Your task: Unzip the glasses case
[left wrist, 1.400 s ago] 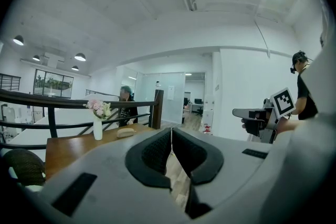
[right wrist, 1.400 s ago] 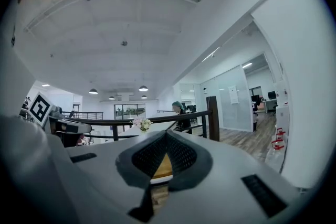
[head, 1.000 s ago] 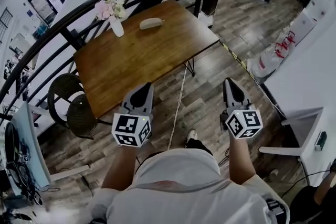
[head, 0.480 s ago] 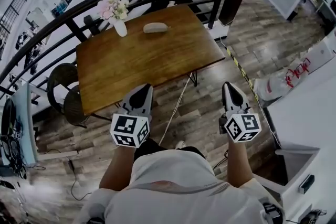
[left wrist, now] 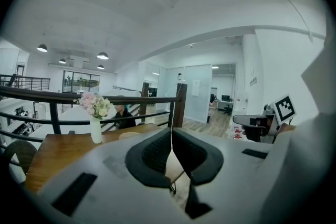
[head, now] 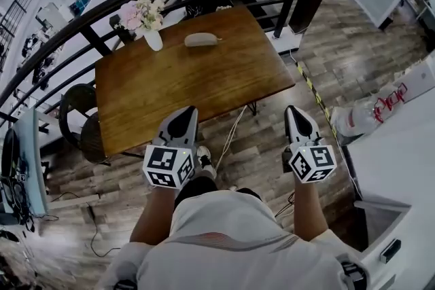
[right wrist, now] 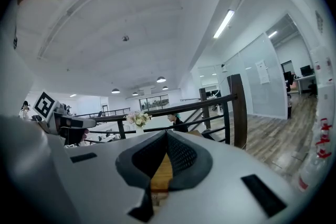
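While both jaws are clenched on nothing, the left gripper (head: 185,113) and right gripper (head: 294,112) hang at the six o'clock edge of the table (head: 170,88). The glasses case (head: 201,40) lies far at twelve o'clock. I judge this the approach: next, reach over and release the jaws for its zipper.

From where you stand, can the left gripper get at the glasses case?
Probably not yet. The glasses case lies by the vase at the far side of the table; the left gripper, jaws shut, is only at the near edge. Nothing stands between: step closer.
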